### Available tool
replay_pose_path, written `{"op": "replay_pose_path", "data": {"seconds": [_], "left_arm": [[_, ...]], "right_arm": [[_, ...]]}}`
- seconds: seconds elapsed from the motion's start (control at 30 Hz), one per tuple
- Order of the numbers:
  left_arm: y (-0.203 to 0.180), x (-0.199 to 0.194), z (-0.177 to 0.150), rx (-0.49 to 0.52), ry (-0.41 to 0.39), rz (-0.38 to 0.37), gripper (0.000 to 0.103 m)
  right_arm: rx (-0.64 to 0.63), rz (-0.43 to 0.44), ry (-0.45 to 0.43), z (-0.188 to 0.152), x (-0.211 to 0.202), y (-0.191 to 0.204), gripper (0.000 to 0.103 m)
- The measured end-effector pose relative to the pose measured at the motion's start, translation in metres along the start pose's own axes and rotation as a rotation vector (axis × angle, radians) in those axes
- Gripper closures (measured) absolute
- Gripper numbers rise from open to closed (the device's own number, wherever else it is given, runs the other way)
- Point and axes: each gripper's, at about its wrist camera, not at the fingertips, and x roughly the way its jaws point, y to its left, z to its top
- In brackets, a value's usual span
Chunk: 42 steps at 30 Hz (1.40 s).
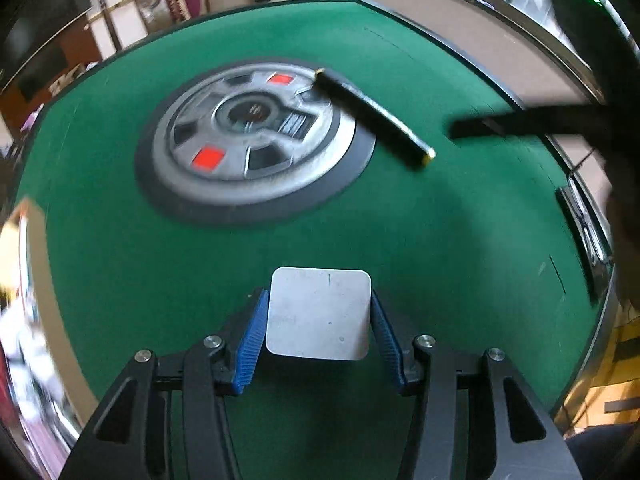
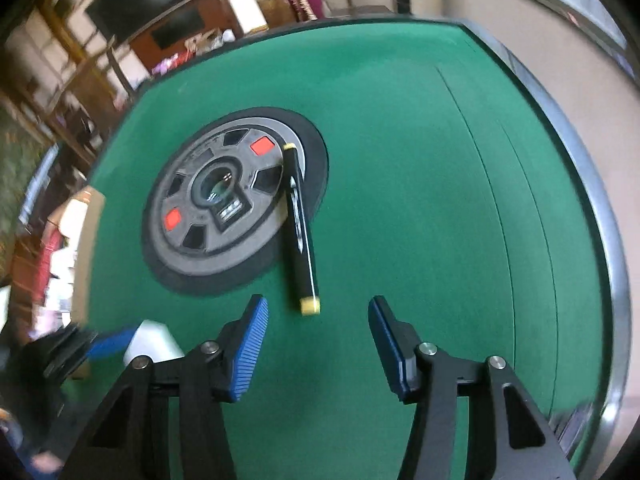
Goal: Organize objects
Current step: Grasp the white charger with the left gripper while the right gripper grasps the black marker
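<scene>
On my green felt desk (image 1: 440, 240) with its grey round hub (image 1: 252, 132), a smooth white rounded-square block (image 1: 319, 314) sits clamped between my down-tilted left claw's (image 1: 318, 330) ribbed blue pads, while my right claw (image 2: 318, 338) gapes empty just short of a black yellow-capped pen (image 2: 301, 228).

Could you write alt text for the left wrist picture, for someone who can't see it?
A left gripper with blue pads clamps a white rounded-square block above a green felt table. Beyond lie a round grey hub and a black stick with yellow ends.
</scene>
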Motion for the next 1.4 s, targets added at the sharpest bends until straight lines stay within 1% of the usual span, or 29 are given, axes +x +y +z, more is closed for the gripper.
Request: {"op": "replay_pose_path", "data": {"seconds": [0.03,0.1,0.13,0.2,0.27,0.3,0.33,0.37,0.47,0.57,0.63,0.67,0.77,0.83,0.97,1.03,1.17,1.4], "left_arm": [[0.001,-0.003,-0.006,-0.005,-0.003,0.009,0.053],[-0.001,-0.003,-0.012,0.002,-0.008,0.041,0.053],[-0.002,-0.002,-0.013,0.004,-0.005,0.058,0.053],[-0.001,-0.002,-0.017,-0.007,-0.011,0.062,0.054],[-0.001,-0.002,-0.02,-0.012,-0.013,0.066,0.054],[0.005,-0.001,-0.024,-0.014,-0.015,0.069,0.054],[0.005,-0.001,-0.023,-0.018,-0.017,0.069,0.054],[0.006,-0.001,-0.027,-0.018,-0.019,0.074,0.054],[0.004,0.0,-0.03,-0.006,-0.032,0.097,0.054],[0.004,0.0,-0.032,-0.013,-0.048,0.104,0.054],[0.007,-0.001,-0.032,-0.034,-0.053,0.086,0.054],[0.008,-0.001,-0.032,-0.043,-0.054,0.073,0.054],[0.012,-0.003,-0.034,-0.071,-0.056,0.032,0.054],[0.012,-0.004,-0.035,-0.072,-0.059,0.03,0.054],[0.01,-0.007,-0.037,-0.064,-0.065,0.025,0.054],[0.008,-0.01,-0.037,-0.055,-0.068,0.022,0.054],[0.004,-0.019,-0.039,-0.037,-0.082,0.021,0.054],[-0.001,-0.045,-0.044,-0.007,-0.124,0.014,0.054]], "right_arm": [[-0.012,-0.016,0.001,0.006,0.006,0.003,0.046],[-0.037,-0.031,0.007,0.02,0.02,0.009,0.051],[-0.047,-0.048,0.014,0.025,0.026,0.012,0.057],[-0.07,-0.065,0.029,0.035,0.037,0.017,0.06],[-0.089,-0.107,0.053,0.042,0.048,0.02,0.069],[-0.087,-0.118,0.069,0.045,0.055,0.02,0.07],[-0.082,-0.112,0.053,0.046,0.056,0.017,0.081],[-0.086,-0.109,0.056,0.047,0.056,0.017,0.087],[-0.11,-0.118,0.074,0.042,0.053,0.021,0.088],[-0.089,-0.08,0.06,0.023,0.034,0.02,0.088],[-0.077,-0.064,0.052,0.005,0.018,0.02,0.088],[-0.068,-0.042,0.053,-0.007,0.011,0.02,0.088],[-0.053,-0.001,0.047,-0.034,-0.001,0.027,0.088],[-0.033,0.036,0.054,-0.052,-0.008,0.03,0.087],[-0.009,0.066,0.059,-0.078,-0.015,0.036,0.087],[0.002,0.078,0.064,-0.088,-0.015,0.046,0.087],[0.021,0.089,0.06,-0.097,-0.02,0.05,0.087],[0.03,0.088,0.04,-0.1,-0.029,0.064,0.087]]}}
